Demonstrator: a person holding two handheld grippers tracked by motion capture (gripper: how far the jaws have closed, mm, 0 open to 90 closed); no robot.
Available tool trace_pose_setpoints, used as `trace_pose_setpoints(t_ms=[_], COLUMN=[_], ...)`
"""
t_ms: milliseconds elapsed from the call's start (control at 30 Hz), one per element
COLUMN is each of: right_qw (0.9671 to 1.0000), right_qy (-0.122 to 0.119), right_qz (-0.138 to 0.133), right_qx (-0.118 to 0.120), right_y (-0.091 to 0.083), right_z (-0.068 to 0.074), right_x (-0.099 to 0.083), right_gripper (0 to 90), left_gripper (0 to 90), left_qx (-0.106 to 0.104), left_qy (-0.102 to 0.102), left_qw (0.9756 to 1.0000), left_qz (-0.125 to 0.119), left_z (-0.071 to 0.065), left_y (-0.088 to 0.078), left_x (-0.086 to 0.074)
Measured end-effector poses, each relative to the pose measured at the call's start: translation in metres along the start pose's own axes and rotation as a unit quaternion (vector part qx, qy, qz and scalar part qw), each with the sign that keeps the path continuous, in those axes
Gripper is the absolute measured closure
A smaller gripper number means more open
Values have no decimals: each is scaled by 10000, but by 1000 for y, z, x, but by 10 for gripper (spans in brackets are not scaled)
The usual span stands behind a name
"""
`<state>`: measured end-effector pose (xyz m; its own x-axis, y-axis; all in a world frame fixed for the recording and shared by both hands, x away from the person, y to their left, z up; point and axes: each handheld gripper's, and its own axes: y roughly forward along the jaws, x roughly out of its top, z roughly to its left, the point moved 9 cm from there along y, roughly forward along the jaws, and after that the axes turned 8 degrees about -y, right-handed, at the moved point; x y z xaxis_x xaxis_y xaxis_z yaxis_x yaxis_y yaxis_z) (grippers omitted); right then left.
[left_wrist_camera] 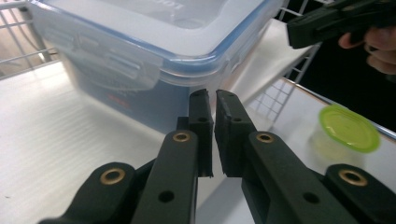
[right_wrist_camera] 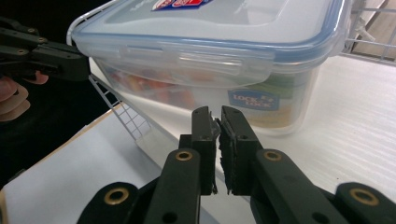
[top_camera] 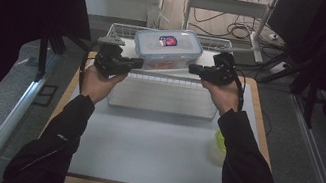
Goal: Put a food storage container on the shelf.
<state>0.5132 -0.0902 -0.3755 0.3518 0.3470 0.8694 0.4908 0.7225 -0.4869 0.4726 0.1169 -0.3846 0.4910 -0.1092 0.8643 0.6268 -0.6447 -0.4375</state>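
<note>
A clear plastic box with a blue-rimmed snap lid [top_camera: 169,47] [left_wrist_camera: 140,56] [right_wrist_camera: 210,56] stands on the white floor of a wire basket [top_camera: 114,98] [left_wrist_camera: 275,100] [right_wrist_camera: 123,119]; reddish and green contents show through its wall. My left gripper [top_camera: 140,61] [left_wrist_camera: 214,100] points at the box's lower left corner, its jaws shut with only a thin slit and nothing visible between them. My right gripper [top_camera: 191,68] [right_wrist_camera: 215,114] points at the lower right corner, shut the same way. Each gripper view also catches the other gripper across the box.
A small cup with a bright green lid [top_camera: 219,141] [left_wrist_camera: 349,128] stands on the white table [top_camera: 149,155] by my right forearm. A second wire rim [top_camera: 121,27] runs behind the box. Dark stands and cables flank the table.
</note>
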Motion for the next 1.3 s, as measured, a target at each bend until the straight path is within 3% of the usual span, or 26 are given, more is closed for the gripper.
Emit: trace_pose_setpoints(t_ms=[600,833,1067,1300], right_qw=[9997,9997,9996,9991], right_qy=[49,-25,-177,-331], right_qz=[-35,-32,-11,45], right_qx=[-247,-252,-217,-273], right_y=[14,12,6,1], right_z=[-10,-8,-2,4], right_x=[-1,-3,-7,-20], right_gripper=[868,856,780,640], left_gripper=[865,820,681,560], left_qx=[290,197,71,95], left_qy=[-271,-285,-246,37], left_qw=[9992,9994,9997,9999], left_qz=[50,36,15,67], left_z=[26,22,13,2], left_y=[14,13,6,-4], left_x=[7,1,-9,-23])
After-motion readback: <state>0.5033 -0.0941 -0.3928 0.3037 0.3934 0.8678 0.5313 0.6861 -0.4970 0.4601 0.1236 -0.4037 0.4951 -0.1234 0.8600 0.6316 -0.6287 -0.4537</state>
